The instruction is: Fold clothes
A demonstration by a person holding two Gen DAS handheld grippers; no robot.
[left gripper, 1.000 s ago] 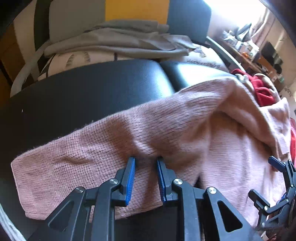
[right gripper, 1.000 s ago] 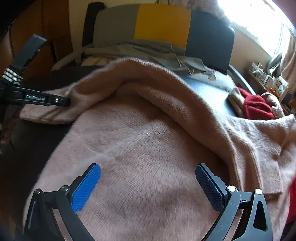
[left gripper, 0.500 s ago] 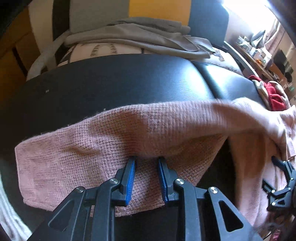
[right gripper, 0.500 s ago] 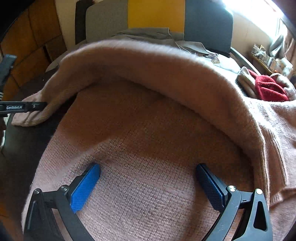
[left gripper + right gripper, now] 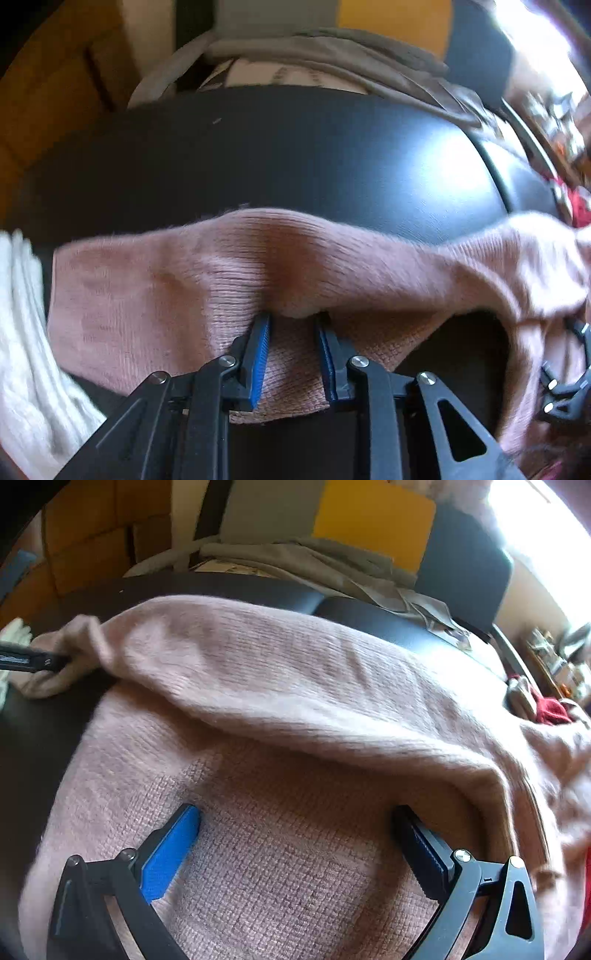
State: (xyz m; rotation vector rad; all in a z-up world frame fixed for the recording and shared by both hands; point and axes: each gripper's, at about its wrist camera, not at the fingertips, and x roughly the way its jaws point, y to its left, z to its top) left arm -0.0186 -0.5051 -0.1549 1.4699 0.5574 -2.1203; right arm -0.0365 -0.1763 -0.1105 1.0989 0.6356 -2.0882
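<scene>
A pink knitted sweater (image 5: 295, 709) lies spread over a black leather seat (image 5: 295, 155). My left gripper (image 5: 293, 325) is shut on the sweater's sleeve (image 5: 155, 288) near its cuff, and the sleeve bunches up between the blue pads (image 5: 258, 354). In the right wrist view that sleeve stretches leftward above the body, with the left gripper's black tip (image 5: 33, 661) at its end. My right gripper (image 5: 295, 834) stands wide open, low over the sweater's body, with its blue pads resting on the knit and nothing pinched between them.
A grey garment (image 5: 303, 561) lies piled at the back of the seat against grey, yellow and dark cushions. Red clothing (image 5: 546, 709) sits at the far right. A white knitted fabric (image 5: 22, 332) lies at the left edge. Wooden panels stand behind on the left.
The left gripper has pulled the sleeve further left, away from the body, so the sleeve is stretched out. The right gripper has sunk closer onto the sweater body and stays open.
</scene>
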